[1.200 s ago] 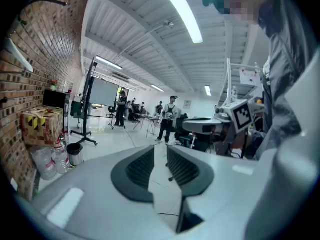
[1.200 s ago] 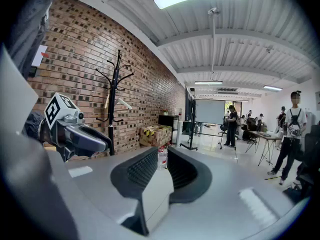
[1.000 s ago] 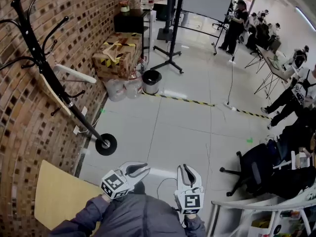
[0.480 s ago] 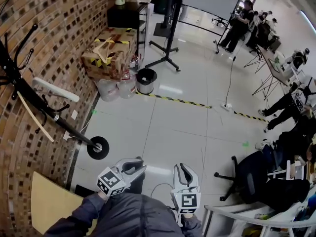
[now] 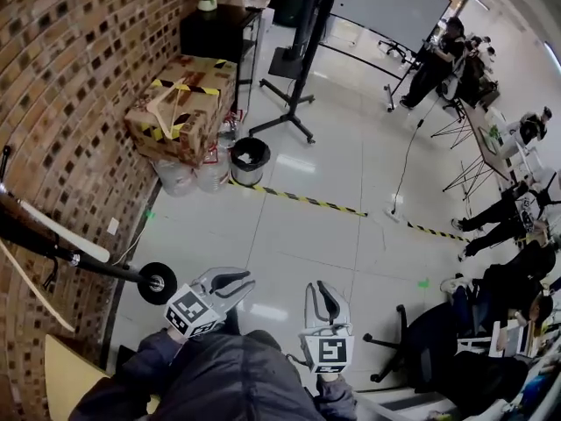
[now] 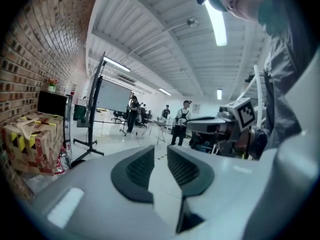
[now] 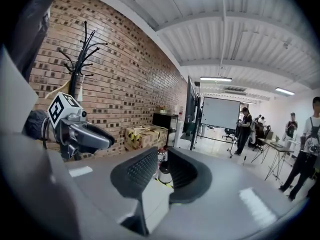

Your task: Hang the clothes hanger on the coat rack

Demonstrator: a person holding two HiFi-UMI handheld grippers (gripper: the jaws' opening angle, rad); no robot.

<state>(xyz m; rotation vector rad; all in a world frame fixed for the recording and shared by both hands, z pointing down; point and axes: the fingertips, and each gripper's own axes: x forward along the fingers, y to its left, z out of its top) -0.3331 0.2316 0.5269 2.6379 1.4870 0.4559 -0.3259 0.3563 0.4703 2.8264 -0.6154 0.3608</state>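
The black coat rack (image 5: pixel 83 261) leans out of the head view's left edge, its round base (image 5: pixel 158 281) on the floor by the brick wall. A pale wooden clothes hanger (image 5: pixel 33 288) and a white bar (image 5: pixel 70 239) hang on it. In the right gripper view the rack's hooked top (image 7: pixel 82 51) rises behind my left gripper (image 7: pixel 75 126). My left gripper (image 5: pixel 242 280) and right gripper (image 5: pixel 323 291) are side by side before my body, well to the right of the rack. Both are shut with nothing between the jaws.
A cardboard box with yellow-black tape (image 5: pixel 180 103), clear jugs (image 5: pixel 195 175) and a black bin (image 5: pixel 250 158) stand by the wall ahead. Beyond them are a black cabinet (image 5: pixel 215 33) and a whiteboard stand (image 5: pixel 302 55). A striped tape line (image 5: pixel 298 199) crosses the floor. People and chairs (image 5: pixel 429 340) fill the right.
The coat rack has slid to the left edge of the head view and the box has come closer. Both grippers stay shut and empty in front of me.
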